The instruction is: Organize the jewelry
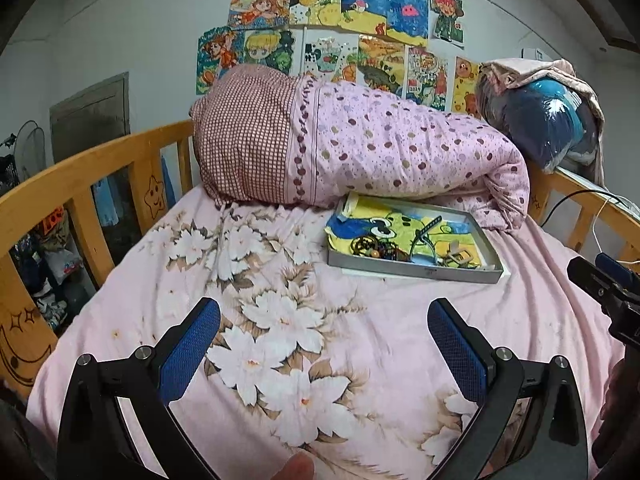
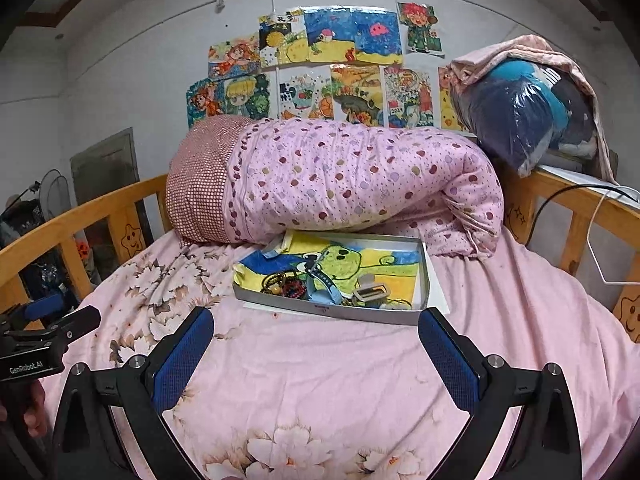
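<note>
The jewelry point(image 2: 320, 284) lies in a tangled pile in the shallow tray point(image 2: 332, 313) on the bed point(image 2: 320, 380), small, light and slippery, so each wide-open, empty gripper, left gripper point(image 1: 324, 334) and right gripper point(image 2: 316, 342), should pinch one bead loop.

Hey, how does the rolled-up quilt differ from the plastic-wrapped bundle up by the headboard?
The rolled-up quilt is pink with coloured dots and a red-checked end; the plastic-wrapped bundle is dark blue and teal under shiny clear plastic. The quilt lies on the bed sheet, right behind the shallow box; the bundle sits higher, up on the wooden rail. The quilt is uncovered, while a pink cloth drapes the bundle. Both are soft bedding-like rolls.
</note>
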`<state>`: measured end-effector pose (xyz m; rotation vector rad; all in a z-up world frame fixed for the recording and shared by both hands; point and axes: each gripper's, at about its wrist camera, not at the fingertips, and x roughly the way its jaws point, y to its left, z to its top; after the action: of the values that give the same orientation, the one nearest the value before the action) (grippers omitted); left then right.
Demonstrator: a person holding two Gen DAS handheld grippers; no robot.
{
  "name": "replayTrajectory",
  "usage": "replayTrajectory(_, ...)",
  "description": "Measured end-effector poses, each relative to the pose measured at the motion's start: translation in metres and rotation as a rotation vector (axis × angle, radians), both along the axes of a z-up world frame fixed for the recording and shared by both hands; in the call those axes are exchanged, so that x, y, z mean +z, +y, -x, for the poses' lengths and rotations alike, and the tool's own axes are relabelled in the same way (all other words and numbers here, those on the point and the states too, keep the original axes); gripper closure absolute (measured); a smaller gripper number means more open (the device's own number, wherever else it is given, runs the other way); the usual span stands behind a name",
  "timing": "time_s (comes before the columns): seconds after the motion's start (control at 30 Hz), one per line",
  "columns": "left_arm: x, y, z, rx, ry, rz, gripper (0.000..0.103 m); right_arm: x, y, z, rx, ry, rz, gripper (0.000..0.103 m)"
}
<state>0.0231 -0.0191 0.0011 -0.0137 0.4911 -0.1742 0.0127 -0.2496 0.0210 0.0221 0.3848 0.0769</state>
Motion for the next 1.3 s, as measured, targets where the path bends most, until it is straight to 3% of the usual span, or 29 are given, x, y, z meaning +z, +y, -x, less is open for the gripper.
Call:
replayTrajectory(0.37,-0.0046,0.0018,-0.0019,-0.001,0.011,0.0,0.001,-0.007,-0.0004,-0.0032,-0.014,0.047,0.006,0.0)
replayTrajectory(1.3,-0.0055,0.0012,-0.0004,0.0,0.01,-0.008,0.001,-0.0072,-0.0012,-0.0034,-0.014,0.047,0.003,0.0)
